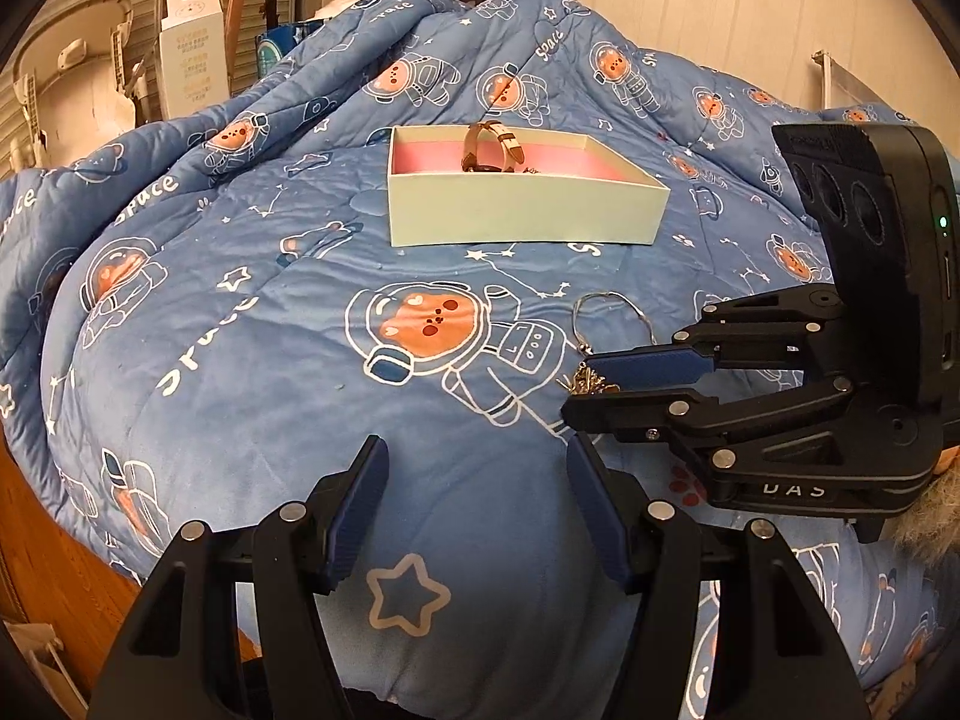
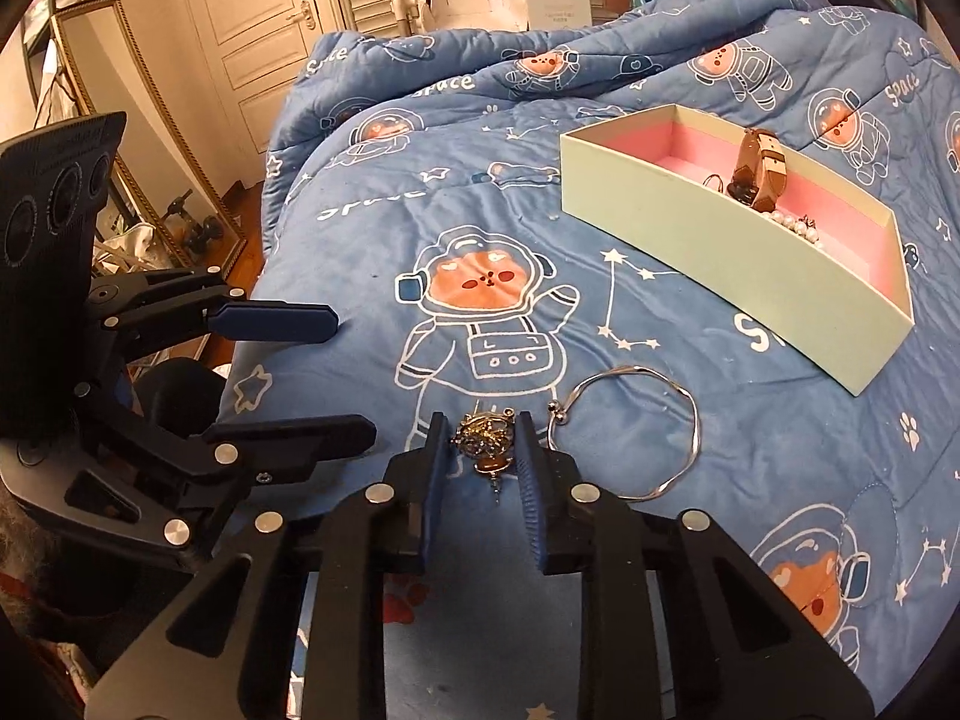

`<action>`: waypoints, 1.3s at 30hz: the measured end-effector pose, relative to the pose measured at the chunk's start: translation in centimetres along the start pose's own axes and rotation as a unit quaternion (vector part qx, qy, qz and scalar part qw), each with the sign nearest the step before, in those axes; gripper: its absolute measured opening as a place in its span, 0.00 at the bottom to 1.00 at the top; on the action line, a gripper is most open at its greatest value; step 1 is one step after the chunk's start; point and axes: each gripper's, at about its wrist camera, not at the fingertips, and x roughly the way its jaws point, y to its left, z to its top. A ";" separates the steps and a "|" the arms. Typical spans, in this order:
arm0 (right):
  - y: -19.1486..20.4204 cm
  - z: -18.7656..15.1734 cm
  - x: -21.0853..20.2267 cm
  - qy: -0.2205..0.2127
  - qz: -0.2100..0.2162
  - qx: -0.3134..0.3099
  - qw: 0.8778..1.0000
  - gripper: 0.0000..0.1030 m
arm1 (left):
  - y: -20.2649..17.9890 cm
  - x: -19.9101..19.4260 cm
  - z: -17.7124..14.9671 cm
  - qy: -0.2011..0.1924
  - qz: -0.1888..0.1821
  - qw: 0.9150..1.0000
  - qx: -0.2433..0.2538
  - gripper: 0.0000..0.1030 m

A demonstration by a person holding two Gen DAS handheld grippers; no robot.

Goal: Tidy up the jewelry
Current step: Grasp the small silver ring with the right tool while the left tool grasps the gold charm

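A: Why is the right gripper (image 2: 483,450) set so low in the frame, tilted down at the quilt (image 2: 336,396)?

B: A gold brooch (image 2: 485,443) is bracketed by its narrowed fingers at lower centre; whether it is actually pinched cannot be told. A pickup for the box is suggested.

A: And the silver bangle (image 2: 630,432)?

B: It is left lying just right of the brooch, apart from the fingers.

A: The left gripper (image 1: 477,516)?

B: It is held wide and empty, angled down over bare quilt.

A: Farther off?

B: The open box (image 2: 714,276) is seen at upper right, with a watch (image 2: 757,171) and pearls (image 2: 795,225) already inside.
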 end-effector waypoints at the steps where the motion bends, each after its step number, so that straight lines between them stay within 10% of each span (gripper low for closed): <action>1: 0.0 0.0 -0.1 0.000 0.001 -0.001 1.000 0.22 | 0.0 0.1 0.0 0.000 -0.001 1.000 0.000 0.59; 15: -1.0 -0.6 -3.2 -0.020 -0.020 0.019 0.999 0.22 | -2.2 0.6 0.6 0.000 -0.027 0.999 0.028 0.59; 39: -3.6 -2.2 -3.4 -0.014 -0.028 0.078 0.996 0.22 | -4.6 4.4 2.6 0.015 -0.019 0.996 0.082 0.23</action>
